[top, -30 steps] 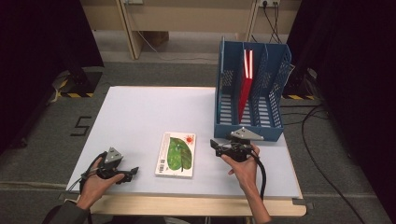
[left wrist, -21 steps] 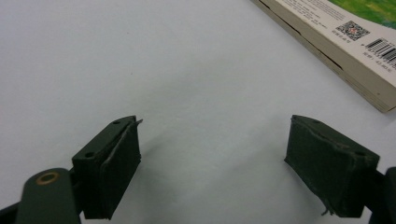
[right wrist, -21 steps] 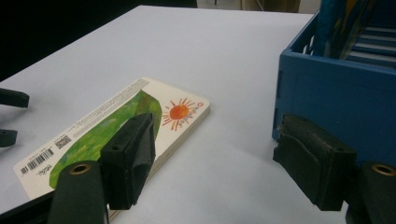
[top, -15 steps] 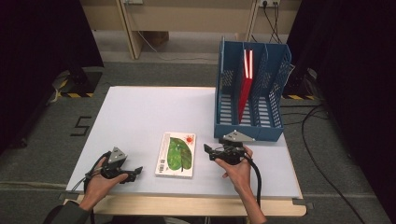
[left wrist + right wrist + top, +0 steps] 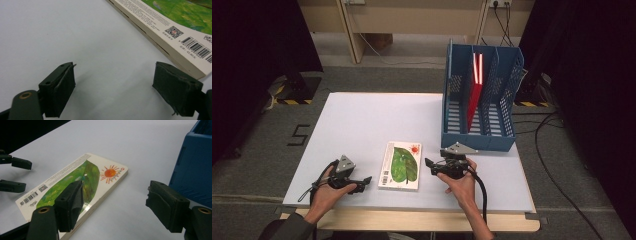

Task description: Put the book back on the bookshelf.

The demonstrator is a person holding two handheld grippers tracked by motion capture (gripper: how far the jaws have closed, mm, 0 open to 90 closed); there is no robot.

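a green picture book (image 5: 401, 165) lies flat on the white table (image 5: 377, 120) between two grippers. left gripper (image 5: 360, 183) and right gripper (image 5: 430, 165) both have their fingers spread, empty — best to close in squarely on the book's long edges, low and level.

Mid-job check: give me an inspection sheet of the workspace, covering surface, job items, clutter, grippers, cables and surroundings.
Surface: white table, flat, bare apart from the items below.
Job's things: picture book lying flat, back cover with barcode up, between the two grippers; neither touches it.
Blue file rack at the far right of the table, one red book leaning in a slot.
Clutter: nothing seen.
Grippers: left gripper open, low over the table beside the book's corner; right gripper open, at the book's right edge.
Cables: one trails from each gripper; black cables on the floor at right.
Surroundings: grey floor, dark curtains, yellow-black marked stand bases.
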